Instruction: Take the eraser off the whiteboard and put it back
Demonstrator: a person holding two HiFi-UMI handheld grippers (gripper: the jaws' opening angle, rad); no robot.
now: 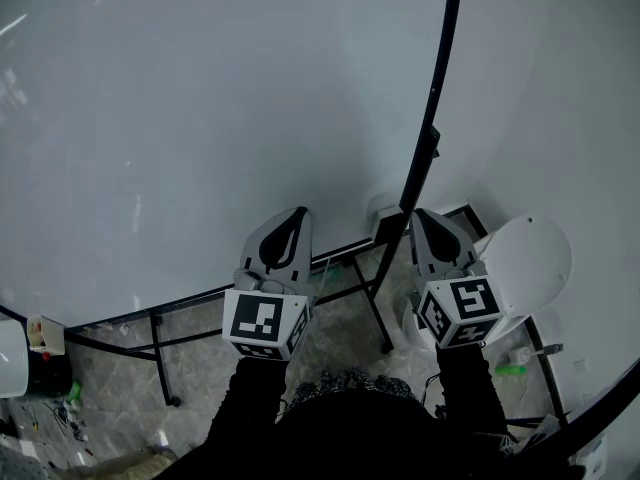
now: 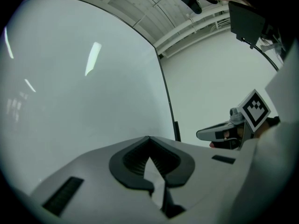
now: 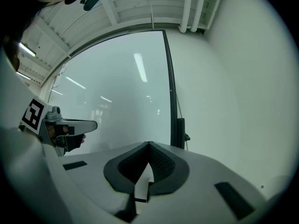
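Observation:
The whiteboard fills the upper left of the head view, and its black frame curves down the right side. A small pale block sits at the board's lower right corner; I cannot tell whether it is the eraser. My left gripper points at the board's lower edge with its jaws together and nothing between them. My right gripper is level beside the frame, also shut and empty. Each gripper view shows closed tips, the left gripper and the right gripper, facing the bare board and a black bracket on the frame.
The board's black stand legs cross the floor below the grippers. A white round object stands at the right, close to my right gripper. A white wall lies beyond the frame. Small clutter lies on the floor at the lower left.

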